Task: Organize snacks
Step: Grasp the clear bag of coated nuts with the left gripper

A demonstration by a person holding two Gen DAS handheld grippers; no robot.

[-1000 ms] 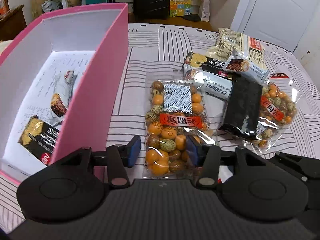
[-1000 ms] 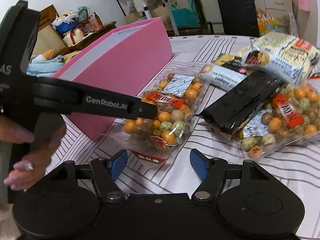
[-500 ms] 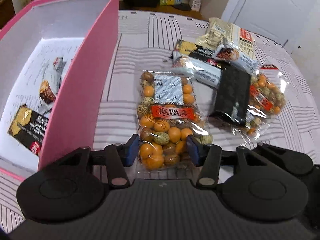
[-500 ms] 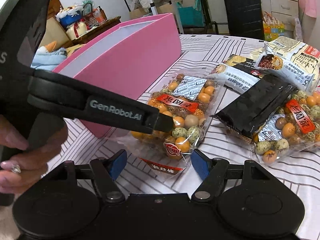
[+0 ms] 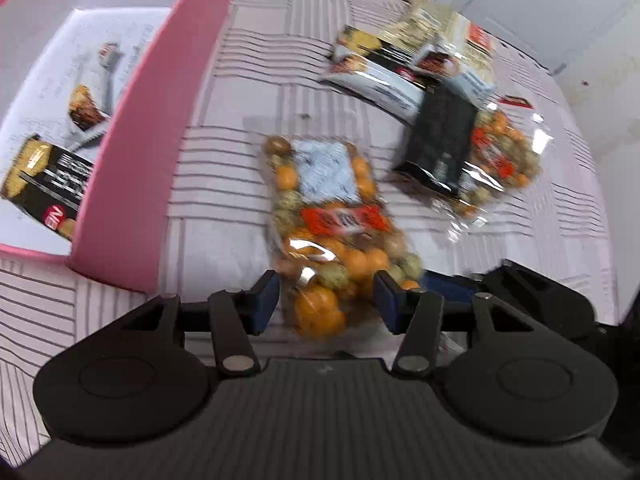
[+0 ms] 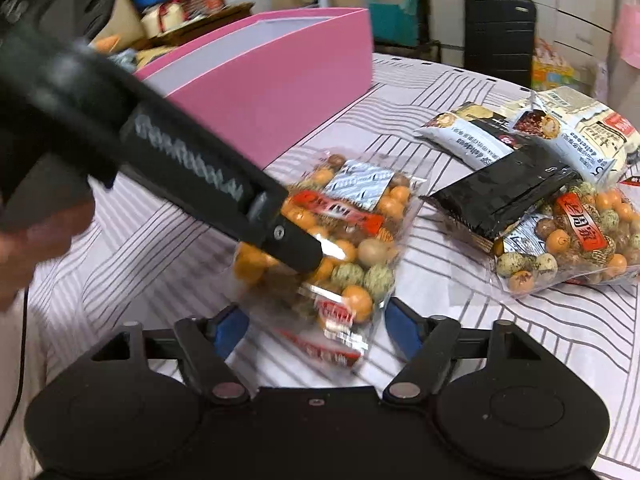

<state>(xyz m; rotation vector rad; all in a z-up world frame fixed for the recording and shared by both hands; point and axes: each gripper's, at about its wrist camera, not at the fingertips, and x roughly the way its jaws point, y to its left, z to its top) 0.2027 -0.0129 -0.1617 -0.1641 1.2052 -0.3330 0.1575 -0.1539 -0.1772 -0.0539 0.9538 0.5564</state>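
A clear bag of coated nuts [image 5: 328, 216] lies on the striped tablecloth, right of the pink box [image 5: 160, 120]. My left gripper [image 5: 326, 300] is open, its blue pads either side of the bag's near end. In the right wrist view the left gripper's finger [image 6: 288, 240] lies over the same bag [image 6: 352, 240]. My right gripper [image 6: 316, 328] is open, just short of that bag's near edge. Two snack packets [image 5: 52, 184] lie inside the box.
A black packet [image 5: 440, 136] rests on a second nut bag [image 5: 500, 160] to the right. Further packets [image 5: 400, 68] lie behind it. A black suitcase [image 6: 498, 32] and clutter stand beyond the table.
My left gripper has moved forward and down over the nut bag's near end. My right gripper has come closer to the same bag. Both views are motion-blurred.
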